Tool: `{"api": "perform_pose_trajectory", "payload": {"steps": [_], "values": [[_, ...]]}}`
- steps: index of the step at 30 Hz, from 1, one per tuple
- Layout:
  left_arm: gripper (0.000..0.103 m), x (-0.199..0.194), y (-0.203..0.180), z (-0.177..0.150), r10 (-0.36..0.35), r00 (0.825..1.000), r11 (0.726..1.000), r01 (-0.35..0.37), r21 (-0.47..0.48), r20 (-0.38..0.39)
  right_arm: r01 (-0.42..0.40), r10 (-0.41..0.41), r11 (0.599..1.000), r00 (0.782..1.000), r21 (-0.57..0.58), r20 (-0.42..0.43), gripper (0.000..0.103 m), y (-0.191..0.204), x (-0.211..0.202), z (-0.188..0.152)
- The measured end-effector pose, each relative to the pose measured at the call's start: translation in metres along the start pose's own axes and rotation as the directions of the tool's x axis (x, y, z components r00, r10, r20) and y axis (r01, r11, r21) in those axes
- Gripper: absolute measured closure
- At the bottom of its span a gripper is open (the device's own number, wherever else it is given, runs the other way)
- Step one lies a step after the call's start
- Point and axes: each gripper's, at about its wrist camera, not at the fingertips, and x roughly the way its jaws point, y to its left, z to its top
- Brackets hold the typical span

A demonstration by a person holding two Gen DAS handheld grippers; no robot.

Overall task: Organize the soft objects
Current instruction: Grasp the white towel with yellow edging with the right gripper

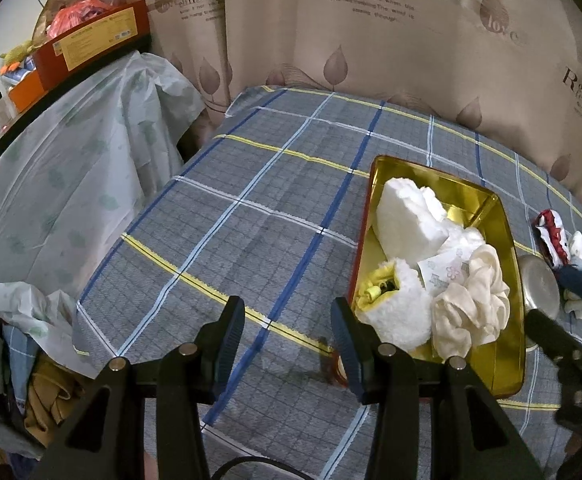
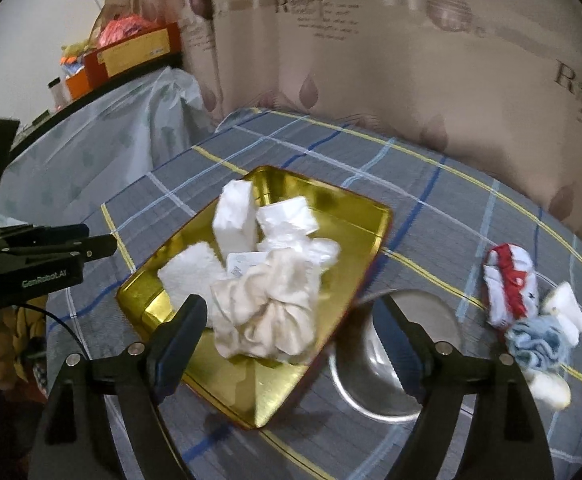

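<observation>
- Our right gripper [image 2: 287, 346] hangs with its jaws spread wide and empty above the cream scrunchie [image 2: 267, 312], which lies in the gold tray [image 2: 375, 220] with the other white soft things.
- Our left gripper [image 1: 287, 344] is half open on nothing, just left of the tray's near corner.
- We judge that one drop-off is finished.
- Next we go right for the red and white cloth [image 2: 509, 284] and blue scrunchie [image 2: 535, 346], still on the tablecloth [image 2: 431, 184].
</observation>
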Motion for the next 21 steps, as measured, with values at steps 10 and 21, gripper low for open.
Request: {"api": "perform_pose_trajectory", "payload": {"steps": [10,21], "values": [[0.057,0.001,-0.003,-0.002,0.004,1.000,1.000,-0.004,0.007,-0.004,0.145,-0.149,0.984,0.988,0.107,0.030,0.018,-0.074,-0.036,-0.021],[0.057,0.003,-0.005,-0.001,-0.008,1.000,1.000,0.008,0.011,-0.011,0.335,-0.332,0.909,0.942,0.247,-0.054,0.003,-0.167,-0.047,-0.059]]}}
